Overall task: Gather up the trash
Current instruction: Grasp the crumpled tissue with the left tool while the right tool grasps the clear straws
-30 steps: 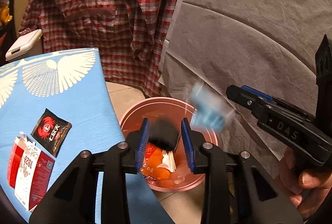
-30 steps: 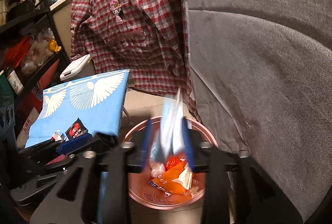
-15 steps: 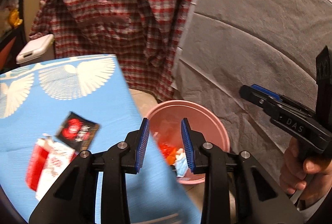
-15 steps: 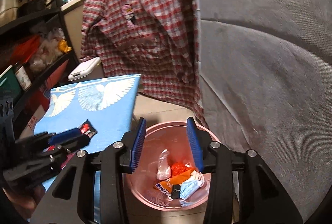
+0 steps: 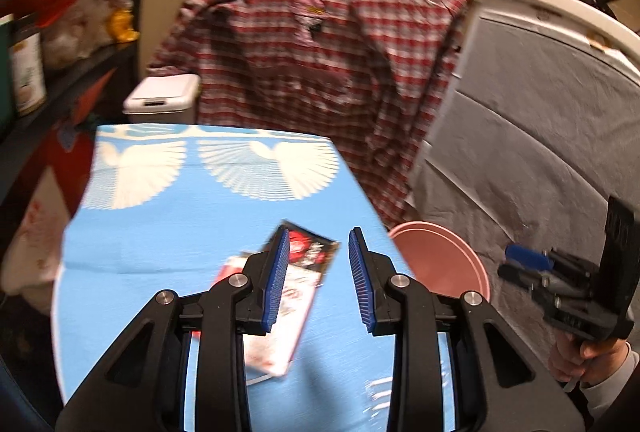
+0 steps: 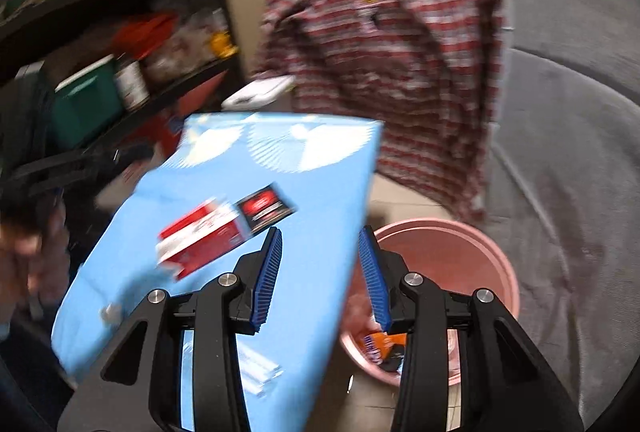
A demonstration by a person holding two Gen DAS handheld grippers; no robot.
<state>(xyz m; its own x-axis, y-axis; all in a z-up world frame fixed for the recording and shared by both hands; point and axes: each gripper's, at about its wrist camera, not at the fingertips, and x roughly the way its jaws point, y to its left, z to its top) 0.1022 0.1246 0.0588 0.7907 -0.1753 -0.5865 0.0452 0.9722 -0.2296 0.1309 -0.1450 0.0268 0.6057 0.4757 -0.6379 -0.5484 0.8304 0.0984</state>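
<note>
A red and white wrapper (image 5: 294, 316) (image 6: 200, 238) and a black and red sachet (image 5: 314, 246) (image 6: 266, 207) lie on the blue table (image 5: 168, 232) (image 6: 316, 232). My left gripper (image 5: 318, 280) is open and empty, just above the two pieces. My right gripper (image 6: 320, 274) is open and empty over the table's right edge; it also shows in the left wrist view (image 5: 532, 264). The pink bin (image 5: 444, 260) (image 6: 452, 252) stands on the floor right of the table with several wrappers inside.
A red plaid shirt (image 5: 328, 43) hangs behind the table. A grey cloth-covered surface (image 5: 552, 135) fills the right side. Dark shelves (image 6: 100, 43) with containers stand on the left. A white box (image 5: 162, 99) sits beyond the table's far edge.
Both grippers dropped their pieces into the pink bin and opened. Both then swung left, from over the bin to over the blue table; the left now hovers above the wrappers.
</note>
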